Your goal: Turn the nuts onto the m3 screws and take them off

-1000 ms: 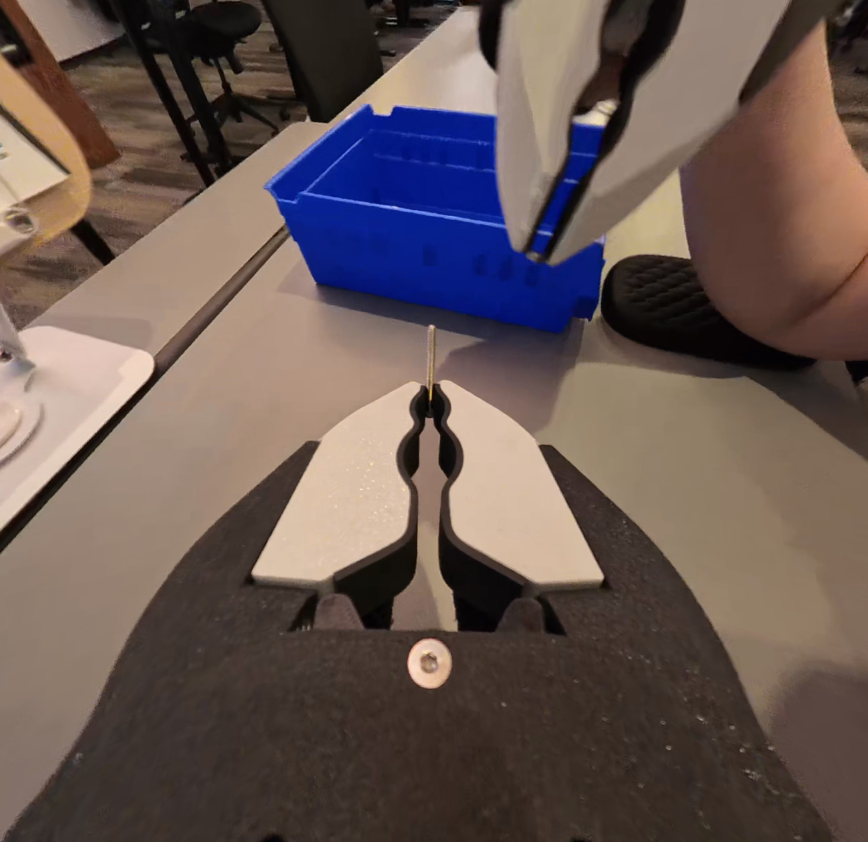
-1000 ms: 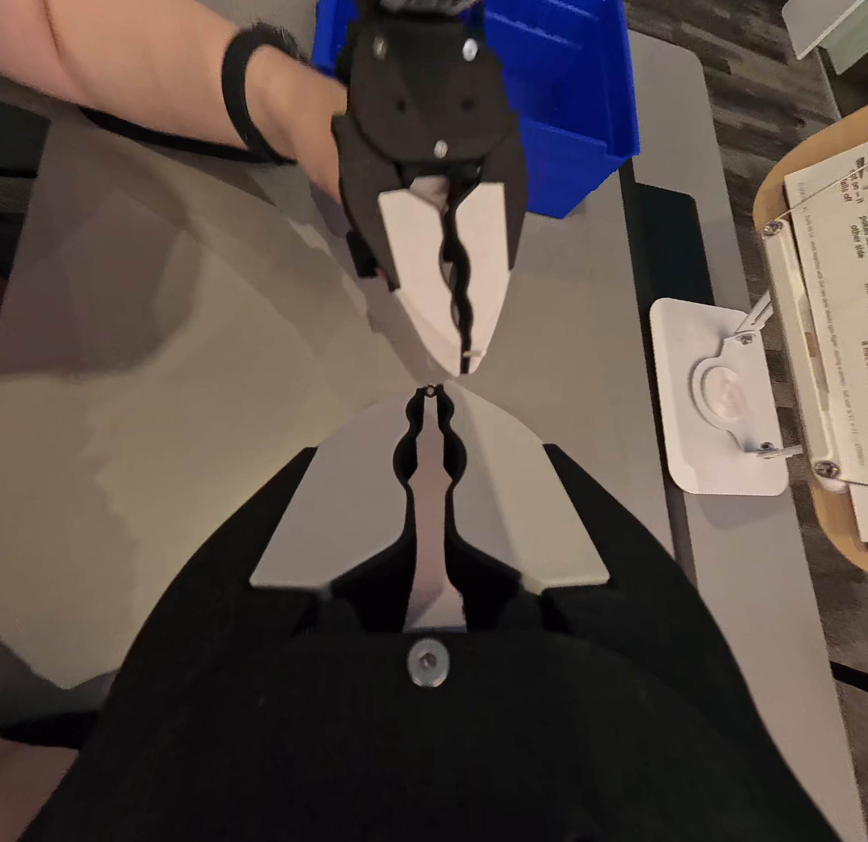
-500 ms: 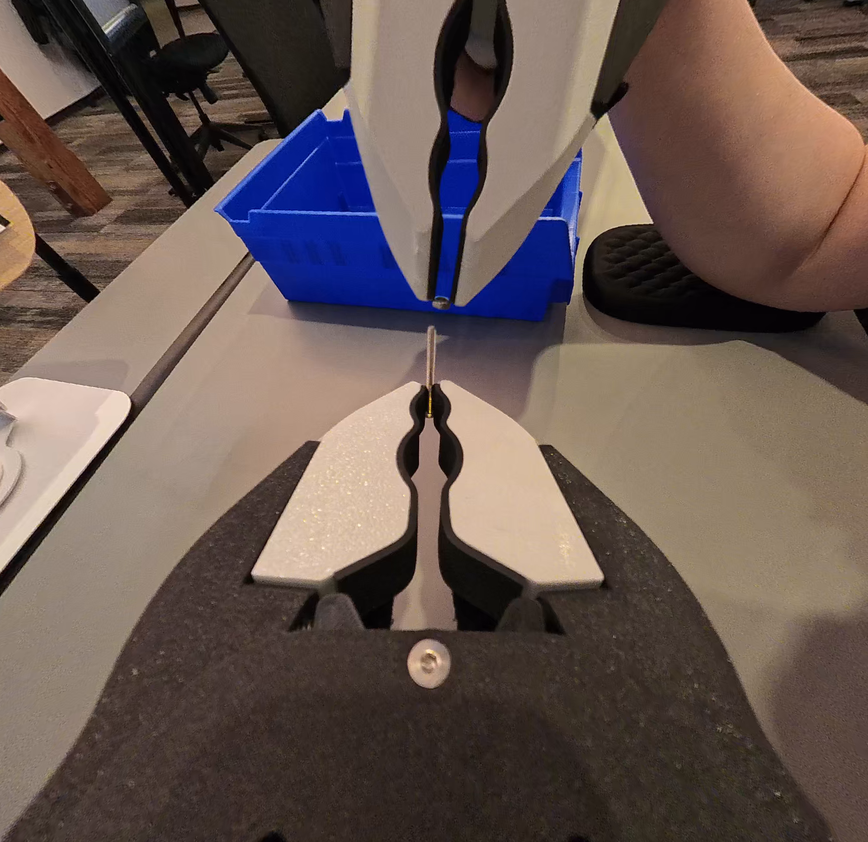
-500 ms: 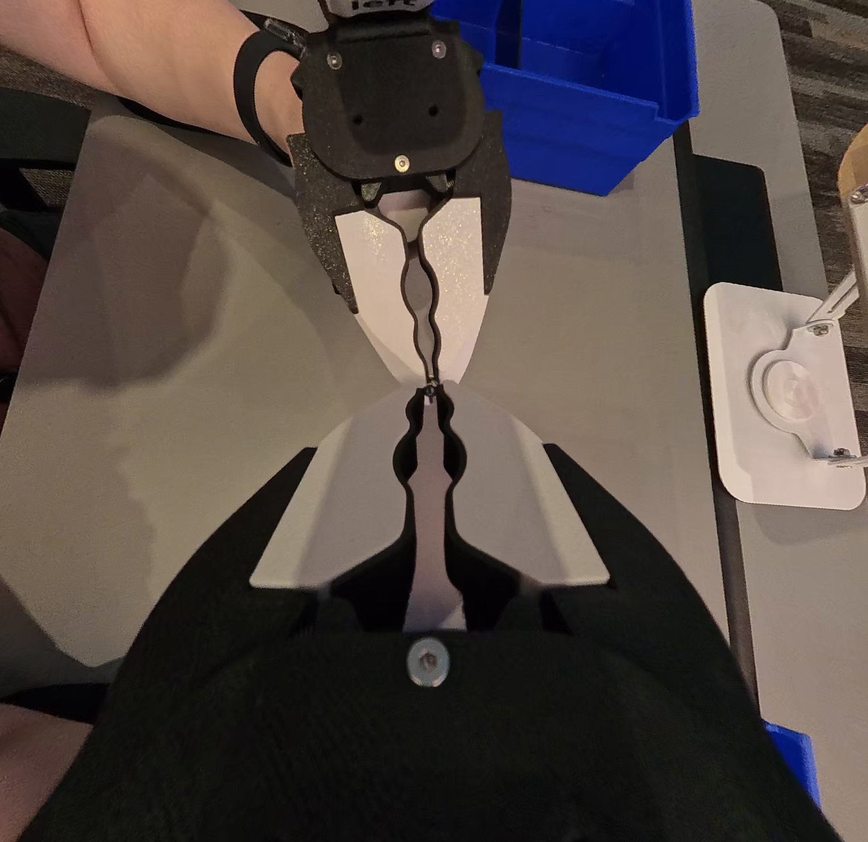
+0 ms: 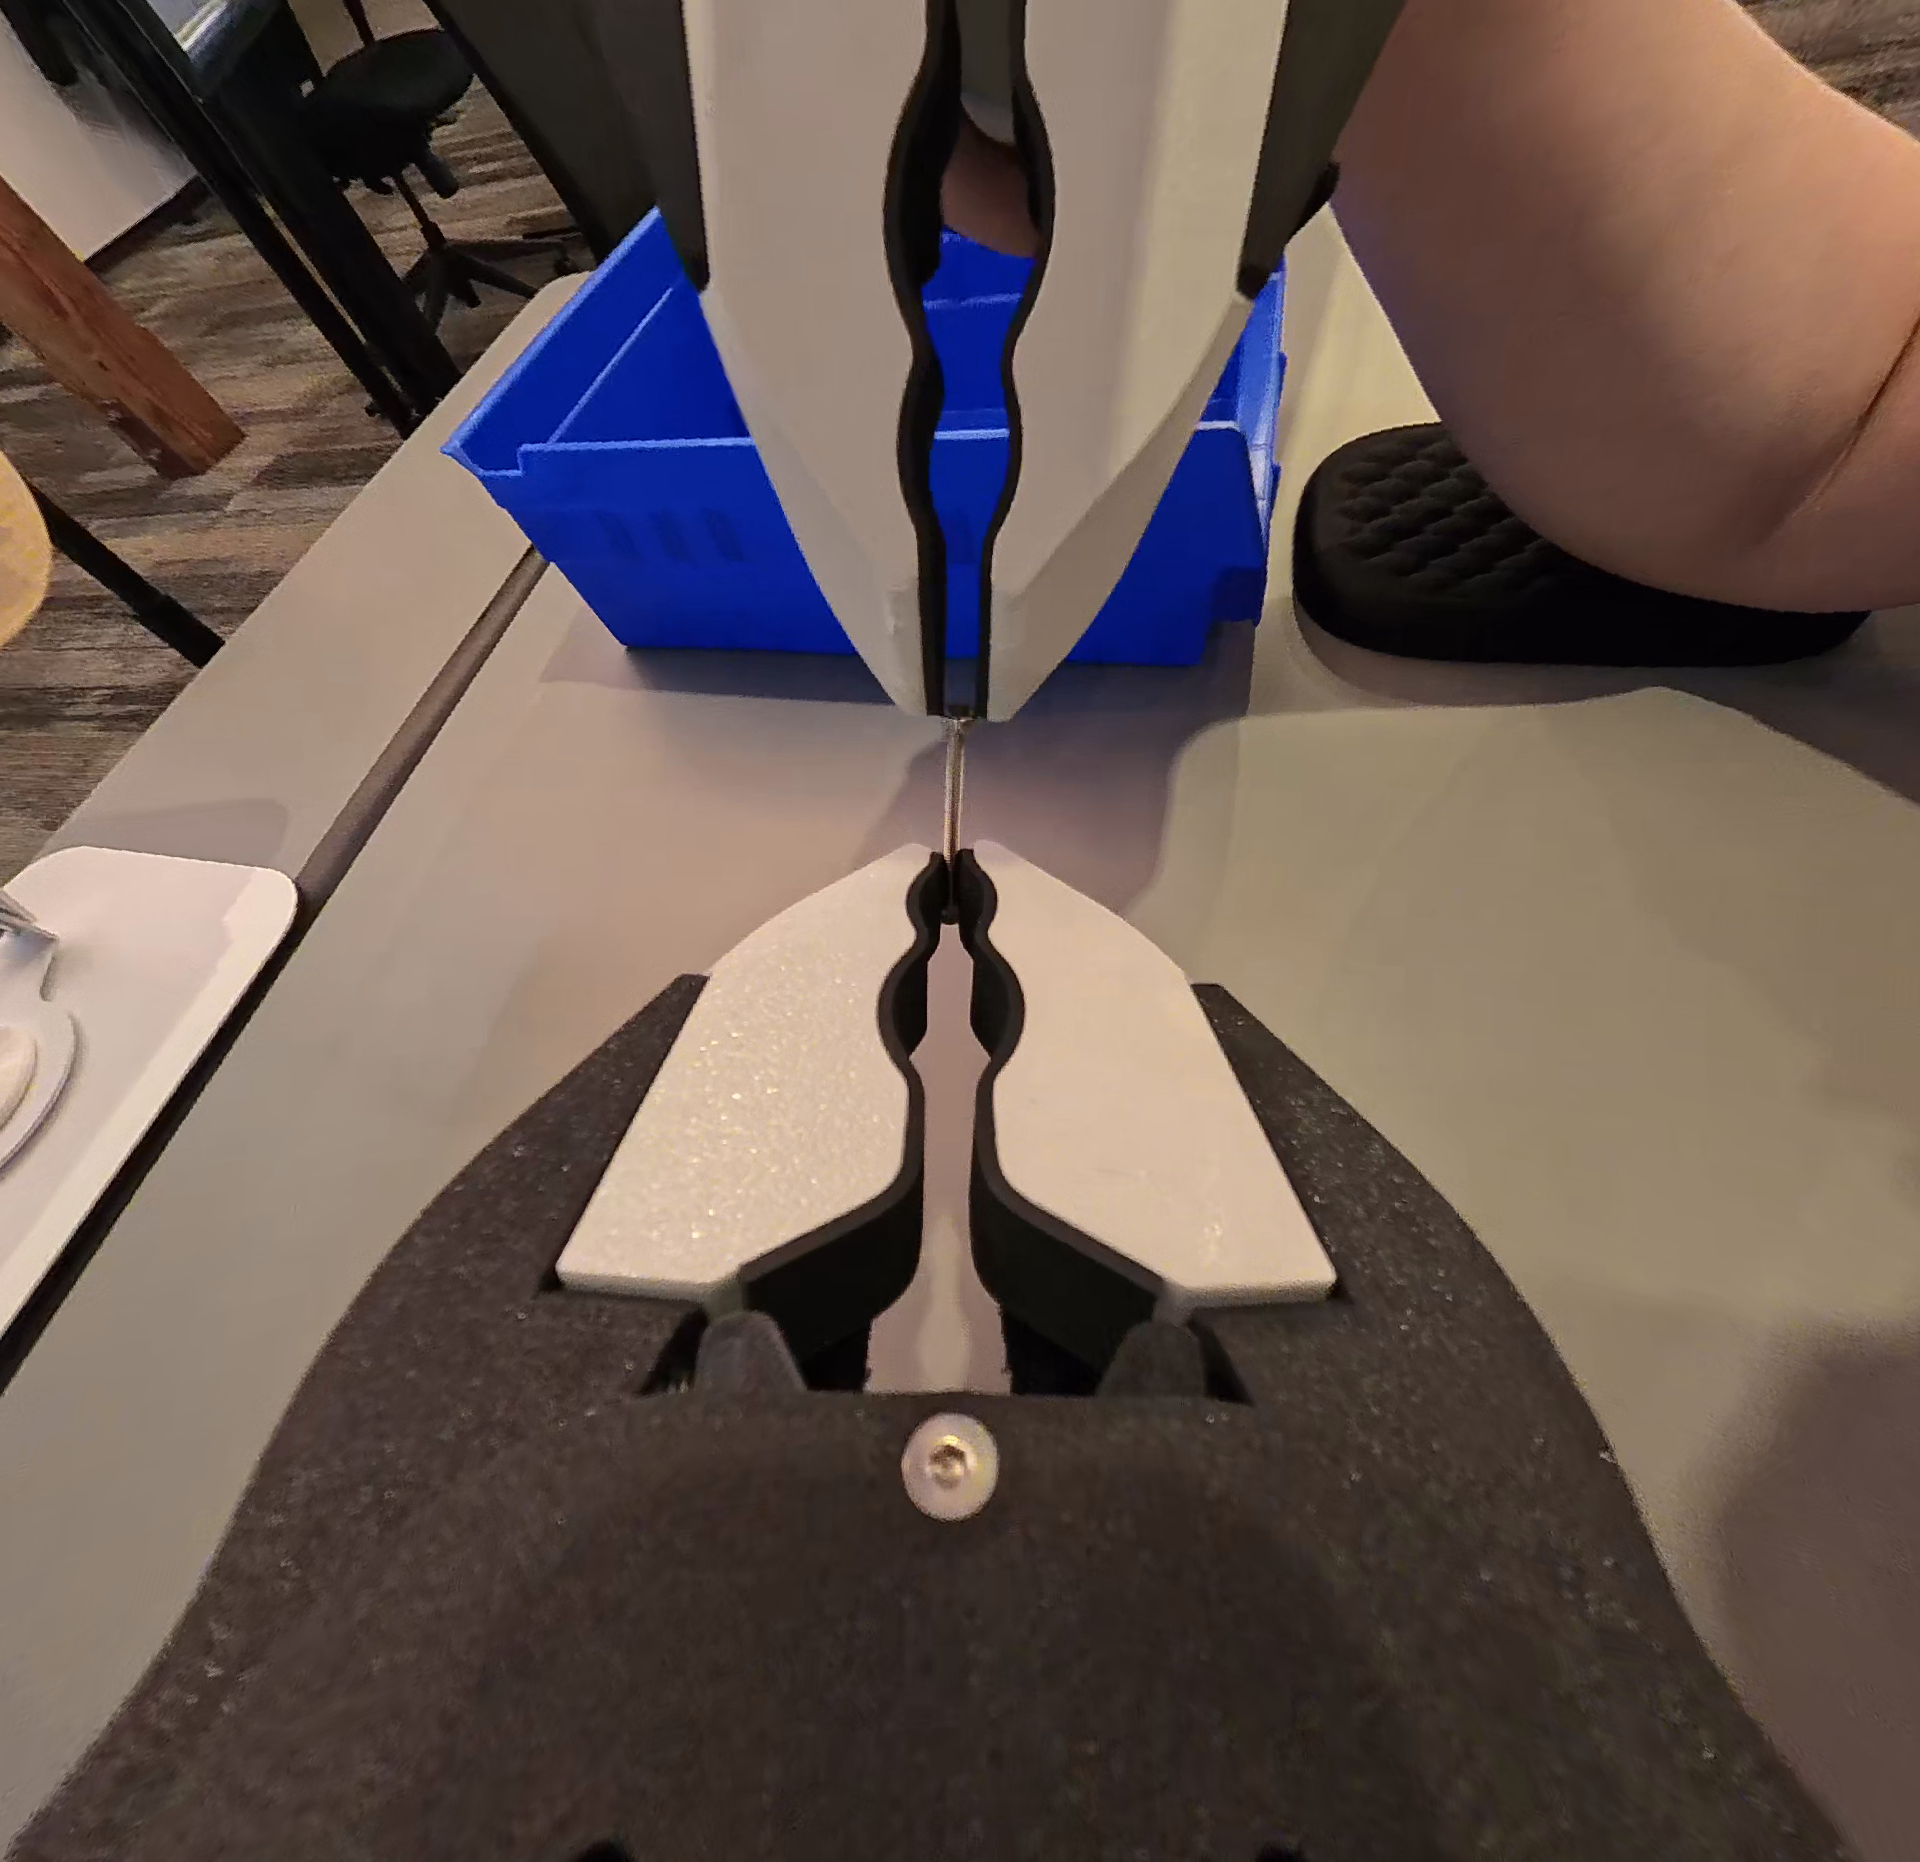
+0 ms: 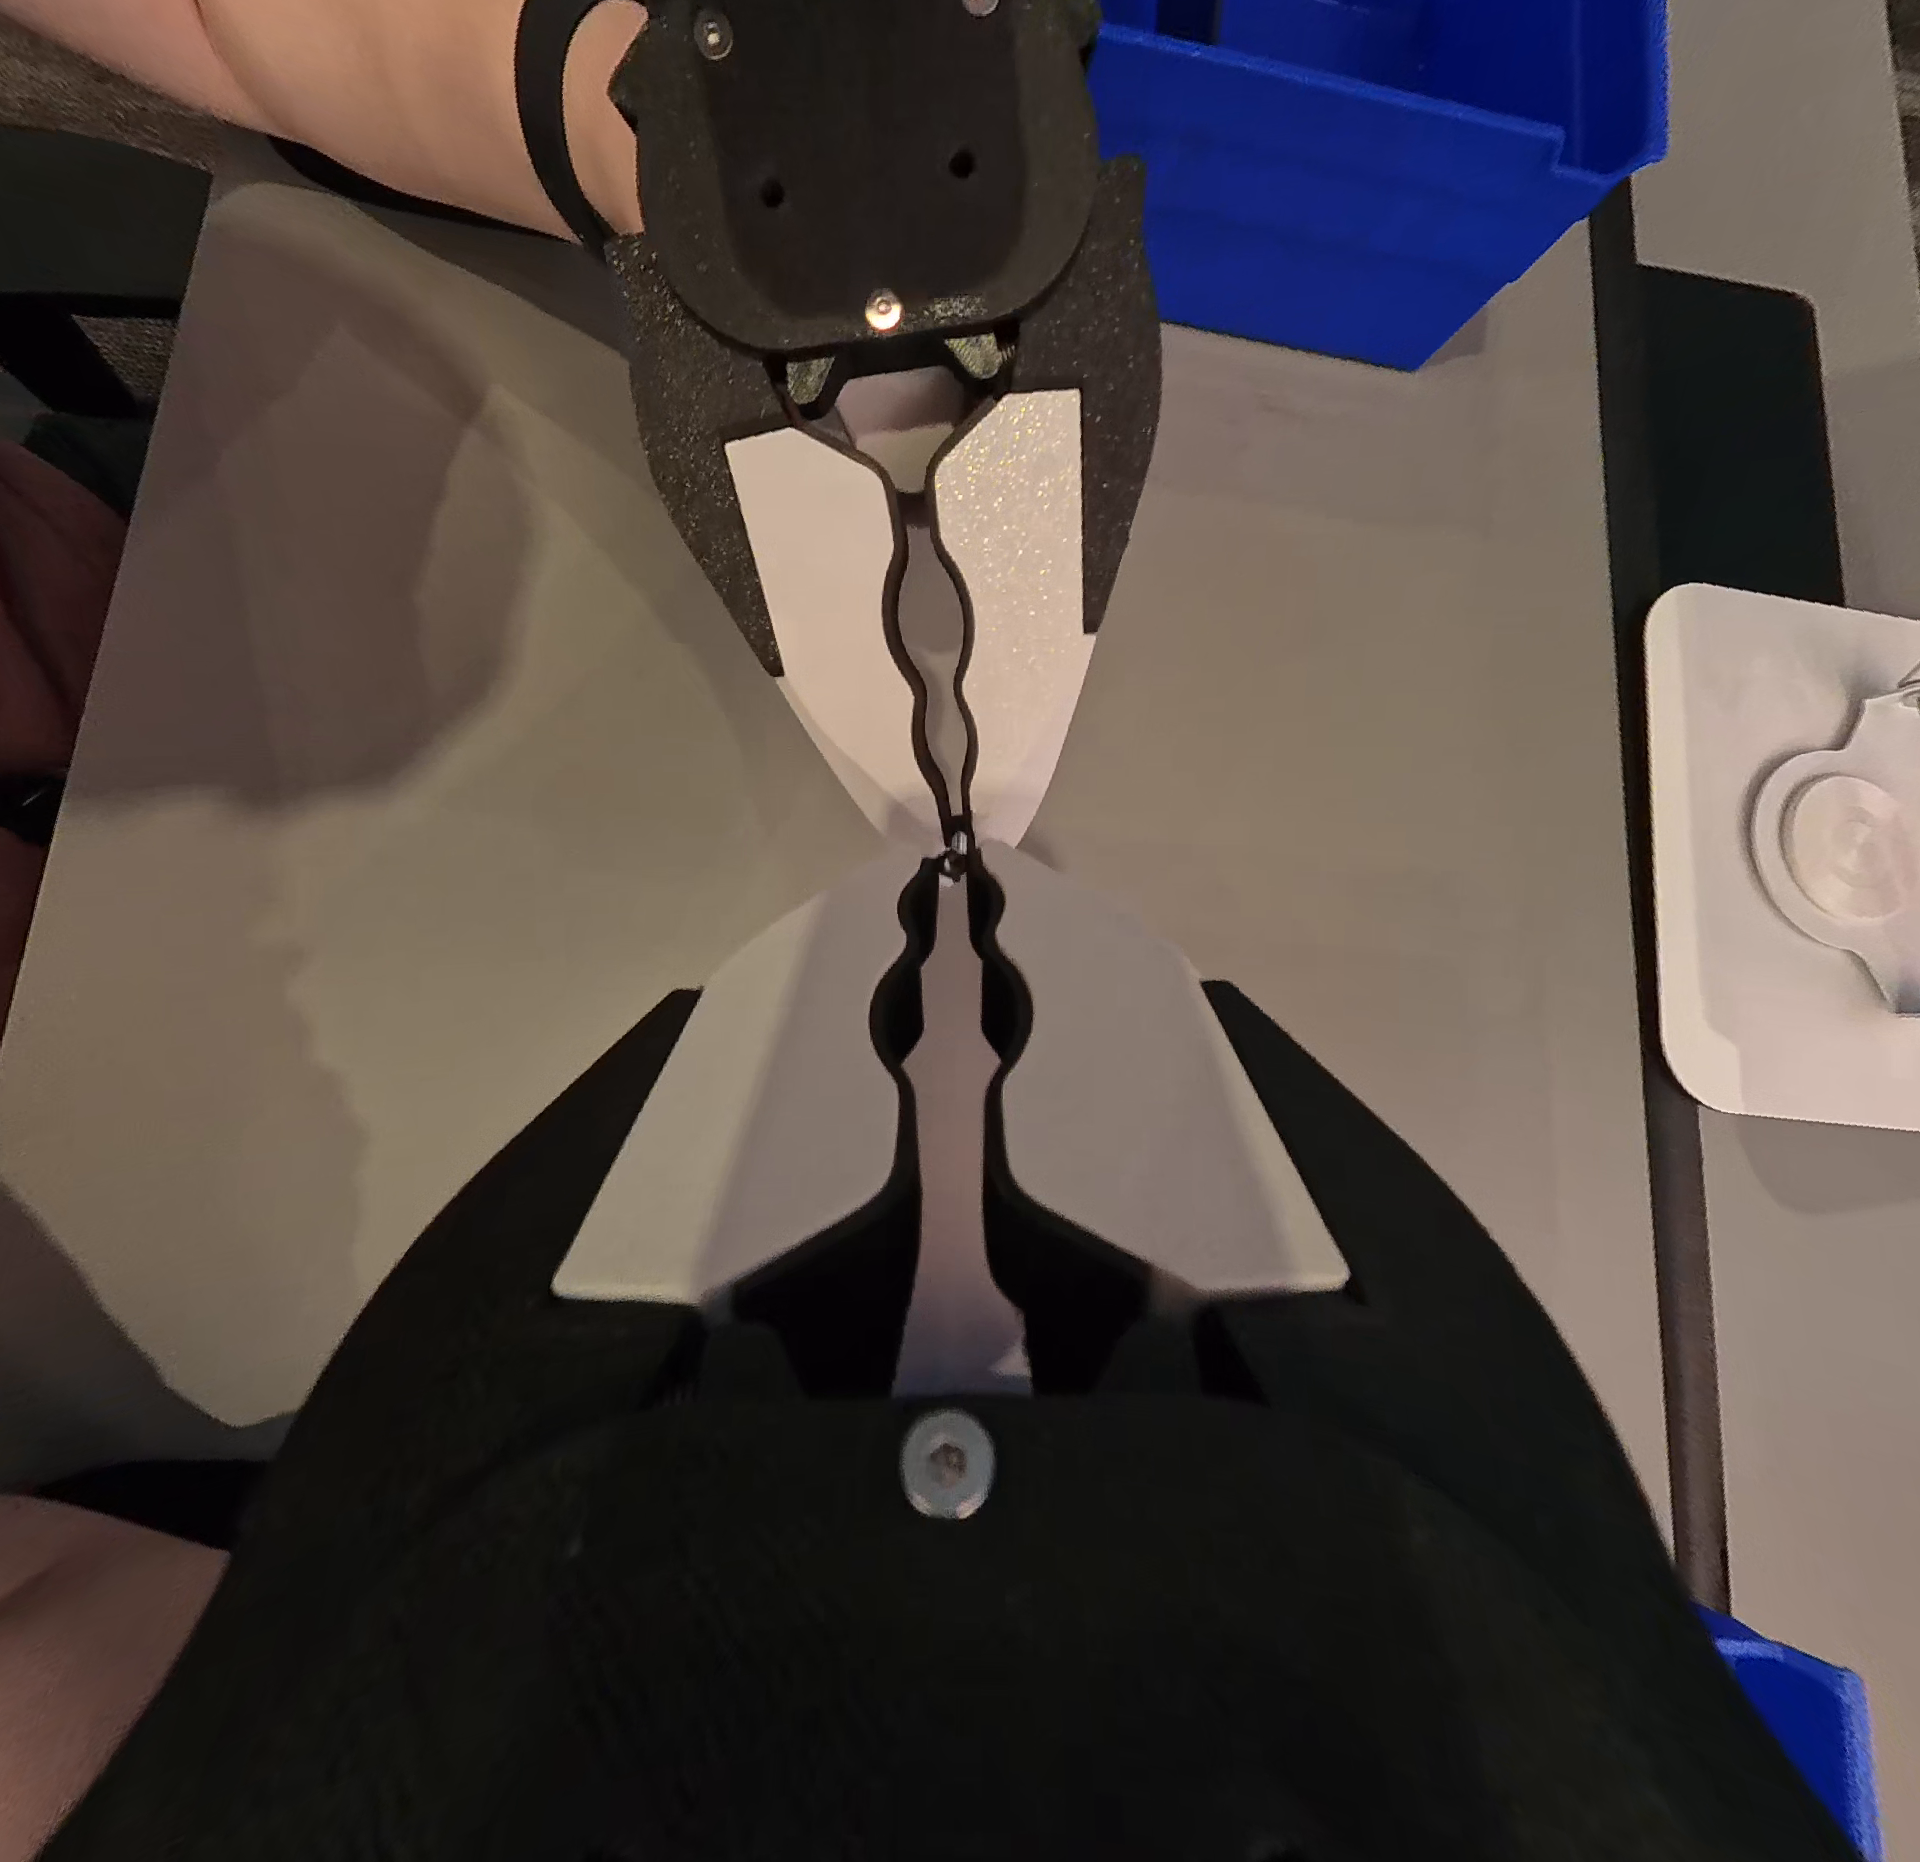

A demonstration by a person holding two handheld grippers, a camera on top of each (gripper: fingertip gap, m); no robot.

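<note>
Grippers meet tip to tip over the table [image 5: 1455,981].
Left gripper [image 5: 952,870] clamps the screw [image 5: 953,794]; right gripper [image 5: 957,706], closed on a nut [image 6: 953,863], touches the screw's end.

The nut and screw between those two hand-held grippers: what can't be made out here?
- Nut, left wrist view: too small, pinched in the right hand-held gripper.
- Screw head: hidden within the left hand-held gripper.
- Thread engagement, right wrist view: too tiny where tips meet.
- Blue bin contents: blocked by its wall.

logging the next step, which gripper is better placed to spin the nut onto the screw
Right. The right gripper pinches the nut at the screw's free tip, while the left gripper clamps the screw's base, so it likely just holds steady.
</note>
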